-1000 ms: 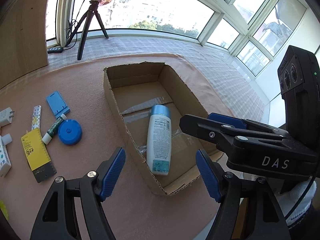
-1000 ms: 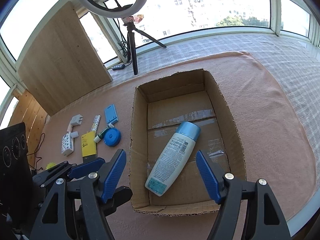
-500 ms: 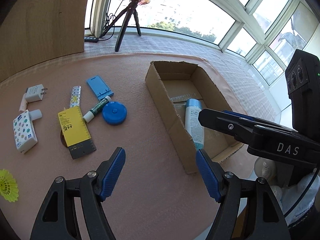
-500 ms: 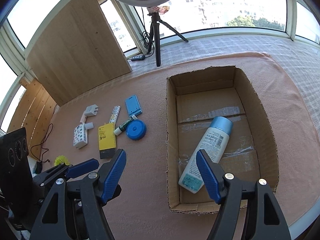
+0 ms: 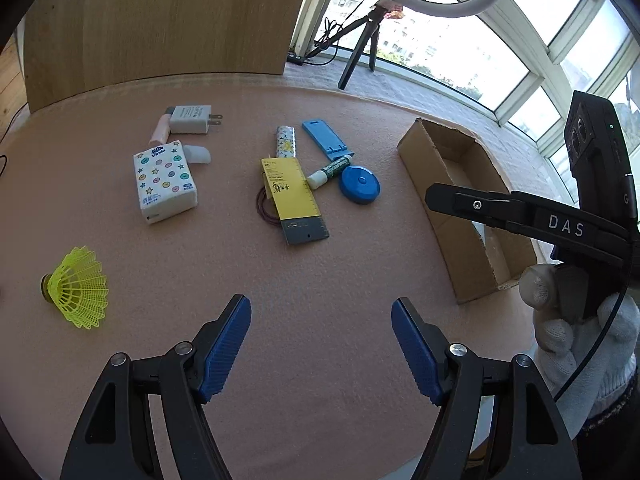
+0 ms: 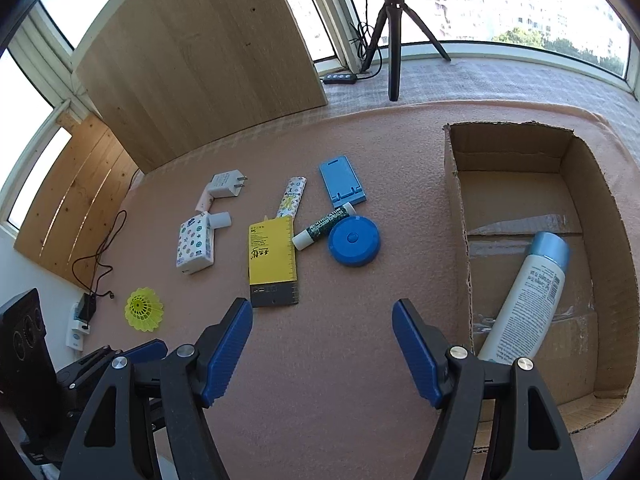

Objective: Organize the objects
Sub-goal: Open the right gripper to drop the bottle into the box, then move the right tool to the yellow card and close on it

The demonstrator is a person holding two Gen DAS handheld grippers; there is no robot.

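Observation:
A cardboard box (image 6: 456,208) lies at the right with a white bottle with a blue cap (image 6: 528,292) lying in it; the box also shows in the left wrist view (image 5: 424,172). Loose items lie on the pink mat: a yellow shuttlecock (image 5: 78,288), a tissue pack (image 5: 164,180), a white charger (image 5: 192,119), a yellow ruler card (image 5: 294,200), a lip balm stick (image 5: 330,168), a round blue tape measure (image 5: 359,189), a blue phone stand (image 5: 324,139). My left gripper (image 5: 320,344) is open and empty above bare mat. My right gripper (image 6: 322,344) is open and empty, left of the box.
A ring light on a tripod (image 6: 394,40) stands at the back by the windows. A wooden board (image 6: 200,52) leans at the back left. A patterned tube (image 6: 292,196) and a pink item (image 5: 158,130) lie among the objects. The mat's front edge is near.
Both grippers have swung left, away from the box and toward the loose items. The shuttlecock and tissue pack now lie nearer the left view's middle. Both stay open and empty.

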